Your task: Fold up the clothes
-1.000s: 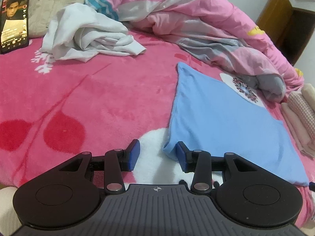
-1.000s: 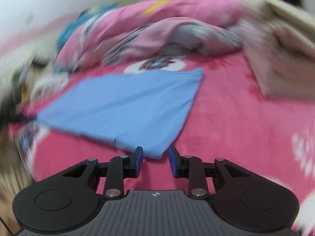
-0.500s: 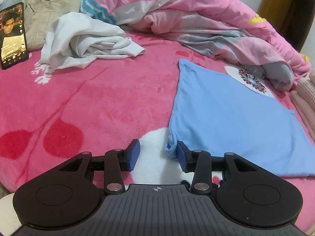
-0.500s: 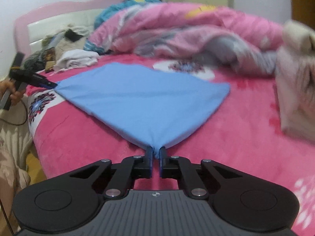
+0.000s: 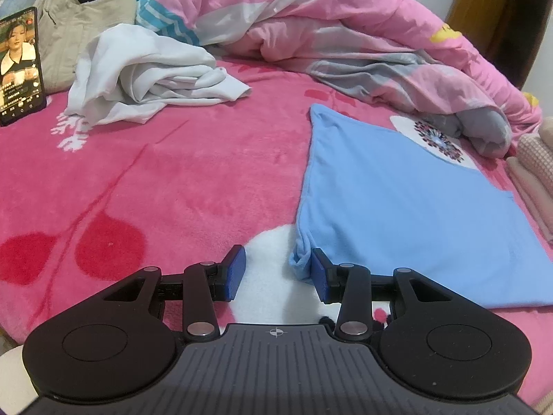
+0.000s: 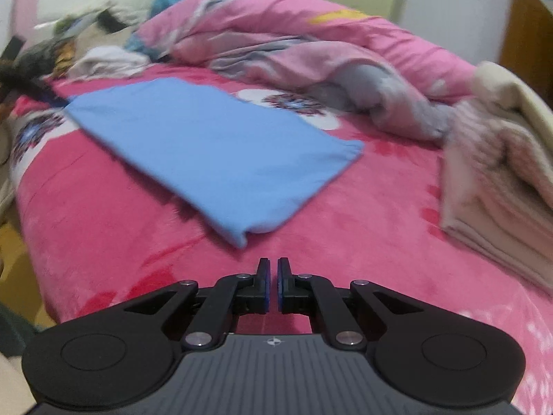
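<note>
The bed point(image 5: 172, 180), covered by a pink fleece blanket, carries everything. A bunched pink quilt point(image 5: 345, 34) is heaped along the far edge, probably pushed back to leave a flat working area.

The task's thing, a blue garment point(image 5: 408, 214), lies spread flat toward the near right part of the bed, already doubled over by the look of its layered edge in the right wrist view point(image 6: 214, 152). Laid flat like this, it allows corners to be picked up and carried across for another fold.

A stack of folded beige and pink clothes point(image 6: 497, 186) sits at the right edge, well apart from the working area; judged to be finished items. A crumpled white garment point(image 5: 145, 79) lies toward the far left, likely awaiting its turn. A phone point(image 5: 20, 65) is propped upright at the far left edge, screen lit.

The left tool point(image 5: 276, 273) is released, fingers wide apart, with the right pad point(image 5: 318, 278) touching the garment's bunched near corner; judged ready to pinch it.

The right tool point(image 6: 273, 285) is clenched almost fully on nothing, just short of the garment's other near corner. That view is blurred.
</note>
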A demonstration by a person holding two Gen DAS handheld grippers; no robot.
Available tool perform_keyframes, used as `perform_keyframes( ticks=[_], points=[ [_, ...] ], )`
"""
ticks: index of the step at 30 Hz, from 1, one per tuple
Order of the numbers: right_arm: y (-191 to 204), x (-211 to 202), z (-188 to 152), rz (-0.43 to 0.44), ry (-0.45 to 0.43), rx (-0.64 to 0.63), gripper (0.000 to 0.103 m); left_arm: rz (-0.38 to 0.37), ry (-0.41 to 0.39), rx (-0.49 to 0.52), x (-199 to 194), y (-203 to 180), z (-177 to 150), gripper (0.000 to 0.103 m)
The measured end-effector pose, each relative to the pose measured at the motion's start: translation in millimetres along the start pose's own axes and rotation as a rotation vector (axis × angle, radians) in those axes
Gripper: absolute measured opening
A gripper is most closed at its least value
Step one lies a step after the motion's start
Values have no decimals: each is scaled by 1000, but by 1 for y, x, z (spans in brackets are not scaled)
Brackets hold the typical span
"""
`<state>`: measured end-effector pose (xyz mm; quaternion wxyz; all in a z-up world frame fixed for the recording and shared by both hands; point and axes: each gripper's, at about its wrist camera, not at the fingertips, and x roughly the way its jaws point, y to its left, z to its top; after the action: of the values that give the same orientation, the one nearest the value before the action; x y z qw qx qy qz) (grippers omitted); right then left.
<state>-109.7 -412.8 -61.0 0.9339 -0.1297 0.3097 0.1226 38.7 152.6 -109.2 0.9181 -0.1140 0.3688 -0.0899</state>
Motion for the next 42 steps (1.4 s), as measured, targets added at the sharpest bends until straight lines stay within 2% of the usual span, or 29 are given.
perform_keyframes(
  ticks=[2,5,9,12,15,18,20,22,25,29,34,37,39,42],
  points=[
    [-2,-10,4,-35,-24,78,5,-17,-3,-15,-3,4,1,41],
    [1,-20,16,-4,-92,232,6,-22,-26,-55,-11,13,5,41],
    [22,-8,32,148,-153,415,6,-35,-50,-129,-20,31,8,41],
    [40,12,37,255,-180,519,6,-88,-43,-155,-19,36,8,41],
    [53,34,33,302,-171,616,6,-136,-25,-165,-14,35,7,41],
    [59,49,23,298,-137,690,7,-155,-13,-162,-5,30,6,40],
    [61,52,15,275,-124,710,7,-163,-15,-163,-1,28,5,36],
    [59,54,11,269,-122,735,7,-157,-18,-172,-3,28,4,8],
    [57,55,8,273,-127,756,6,-146,-21,-187,-6,28,2,2],
    [57,57,6,268,-128,763,6,-100,-5,-198,-4,32,0,2],
    [58,54,6,259,-130,764,6,-112,-16,-209,-4,37,-3,10],
    [62,48,9,256,-137,747,7,-68,-60,-200,-17,38,-2,14],
    [69,43,15,259,-145,706,7,-35,-113,-155,-29,34,1,18],
    [83,42,29,245,-163,633,7,-59,-163,-78,-39,18,8,26]
  ],
)
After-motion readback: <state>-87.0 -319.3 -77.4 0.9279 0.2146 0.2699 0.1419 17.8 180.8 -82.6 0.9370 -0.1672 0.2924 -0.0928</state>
